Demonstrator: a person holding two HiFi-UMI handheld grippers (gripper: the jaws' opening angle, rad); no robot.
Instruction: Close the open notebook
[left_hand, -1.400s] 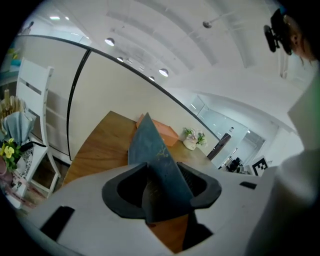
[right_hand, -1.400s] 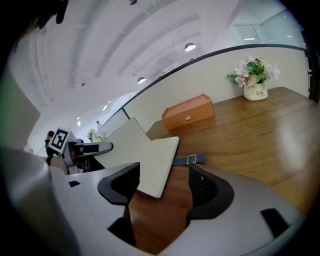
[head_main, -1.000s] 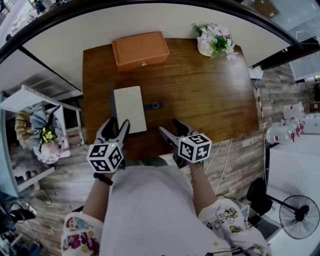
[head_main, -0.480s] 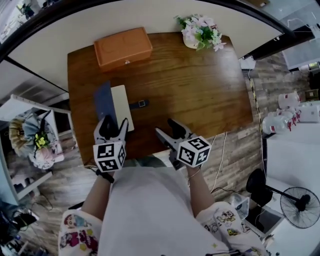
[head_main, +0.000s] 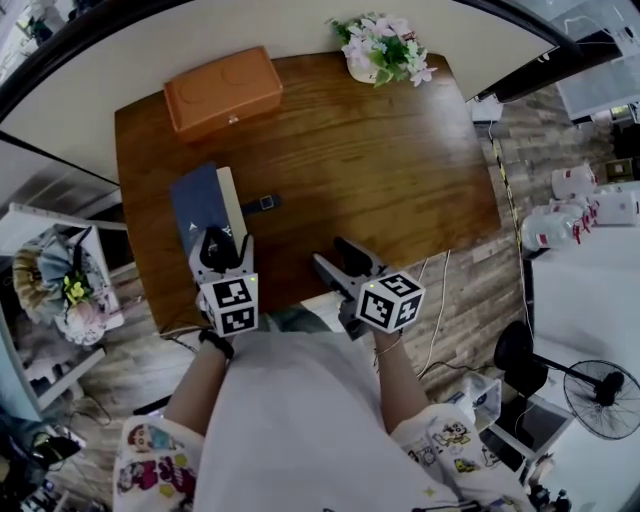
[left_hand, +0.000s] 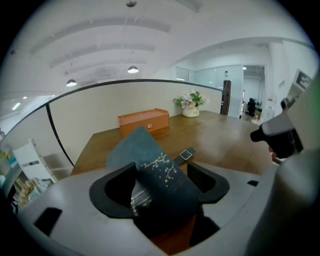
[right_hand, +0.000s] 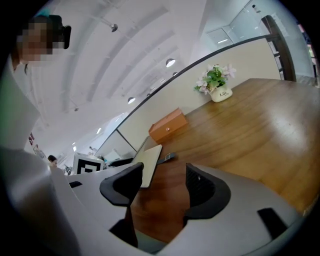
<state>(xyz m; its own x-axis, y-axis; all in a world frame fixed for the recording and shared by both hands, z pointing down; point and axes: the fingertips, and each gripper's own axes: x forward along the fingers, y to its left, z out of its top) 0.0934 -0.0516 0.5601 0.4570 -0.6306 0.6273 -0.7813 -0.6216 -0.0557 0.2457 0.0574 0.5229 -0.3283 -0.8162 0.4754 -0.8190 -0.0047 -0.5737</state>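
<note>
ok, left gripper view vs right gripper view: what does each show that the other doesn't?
Left only: the notebook's dark blue cover with its gold blossom print, tilted up close to the lens. Right only: the notebook's cream pages, seen from the side. Both: orange box, flower pot, strap, wooden table.

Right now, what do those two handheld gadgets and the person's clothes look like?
Both the left gripper and right gripper have grey bodies, black scooped jaws and a white cube of black square markers. The person wears a pale top with cartoon-printed sleeves.
</note>
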